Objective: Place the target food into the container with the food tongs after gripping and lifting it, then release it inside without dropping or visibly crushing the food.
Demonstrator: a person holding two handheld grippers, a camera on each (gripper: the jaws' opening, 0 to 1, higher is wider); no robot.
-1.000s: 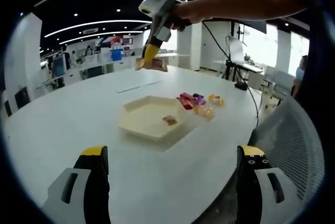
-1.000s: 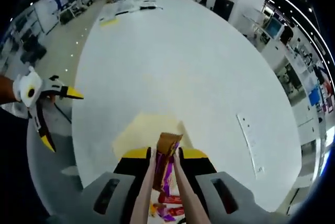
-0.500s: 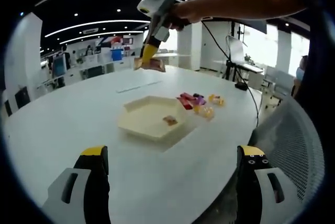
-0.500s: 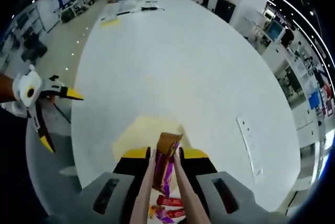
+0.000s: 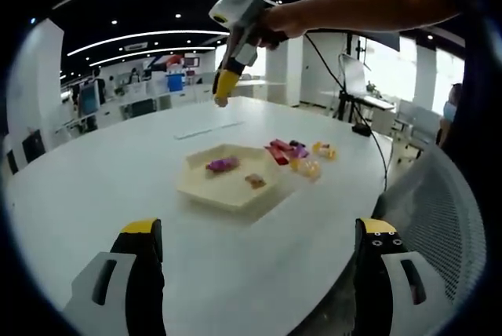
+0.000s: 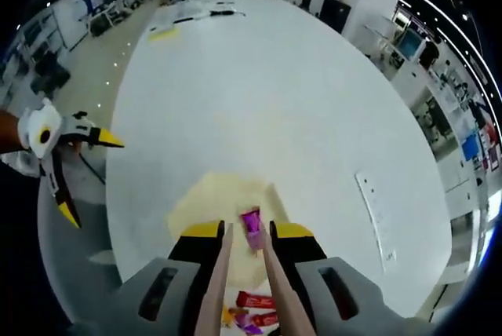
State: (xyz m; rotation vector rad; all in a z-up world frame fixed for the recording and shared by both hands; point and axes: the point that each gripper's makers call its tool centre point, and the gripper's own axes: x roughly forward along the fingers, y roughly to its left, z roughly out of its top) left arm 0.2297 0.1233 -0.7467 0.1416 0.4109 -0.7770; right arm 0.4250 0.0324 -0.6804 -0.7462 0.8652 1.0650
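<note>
A cream hexagonal tray (image 5: 196, 187) sits on the round white table. A purple snack packet (image 5: 222, 165) lies inside it beside a small brown piece (image 5: 254, 180). My right gripper (image 5: 222, 89), held in a hand, hangs high above the tray's far side. In the right gripper view my right gripper (image 6: 247, 232) clasps the food tongs (image 6: 216, 289), whose tips stand slightly apart over the packet (image 6: 251, 220) in the tray (image 6: 200, 202). My left gripper (image 5: 259, 230) is open and holds nothing near the table's front; it is also at the left (image 6: 92, 181).
A pile of wrapped snacks (image 5: 294, 151) lies right of the tray, seen under the tongs too (image 6: 251, 304). A thin strip (image 5: 208, 129) lies further back on the table. A mesh chair (image 5: 439, 218) stands at the right edge, with a tripod and cable behind.
The packet held in the tongs a half second ago has left them and now lies in the tray. The tong tips have spread a little. My left gripper stays put.
</note>
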